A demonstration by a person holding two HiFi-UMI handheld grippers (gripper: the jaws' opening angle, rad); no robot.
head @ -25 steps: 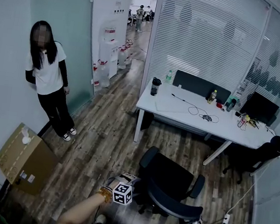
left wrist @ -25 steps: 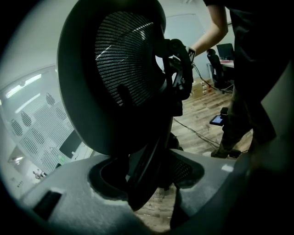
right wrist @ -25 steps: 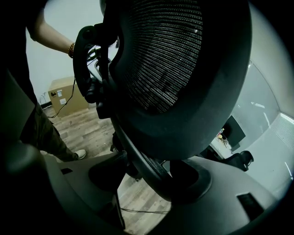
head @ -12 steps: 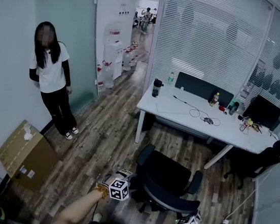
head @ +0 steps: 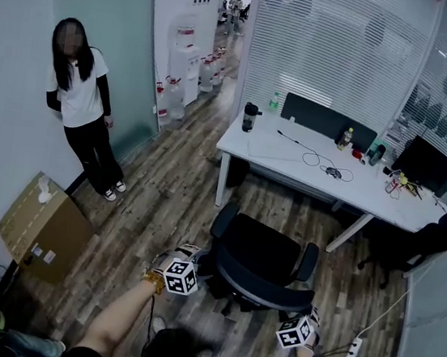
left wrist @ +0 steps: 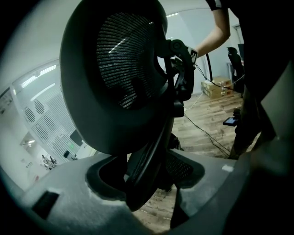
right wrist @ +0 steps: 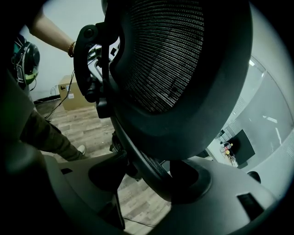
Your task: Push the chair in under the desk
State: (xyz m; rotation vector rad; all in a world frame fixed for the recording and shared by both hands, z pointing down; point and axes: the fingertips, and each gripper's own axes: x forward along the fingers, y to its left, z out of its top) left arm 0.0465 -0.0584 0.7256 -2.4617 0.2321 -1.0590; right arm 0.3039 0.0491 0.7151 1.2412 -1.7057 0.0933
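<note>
Claws clenched on chair [head: 258,260] backrest rim: left claw [left wrist: 146,183], right claw [right wrist: 148,180]. Chair at 6 o'clock from tabletop [head: 291,164], not yet under. We judge push under way; next we roll it straight toward 12 o'clock.

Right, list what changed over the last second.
The chair rolled a little closer to the desk. The left gripper and right gripper went with it, jaws closed on its backrest rim. The desk, cardboard box and the person by the wall stayed put.
</note>
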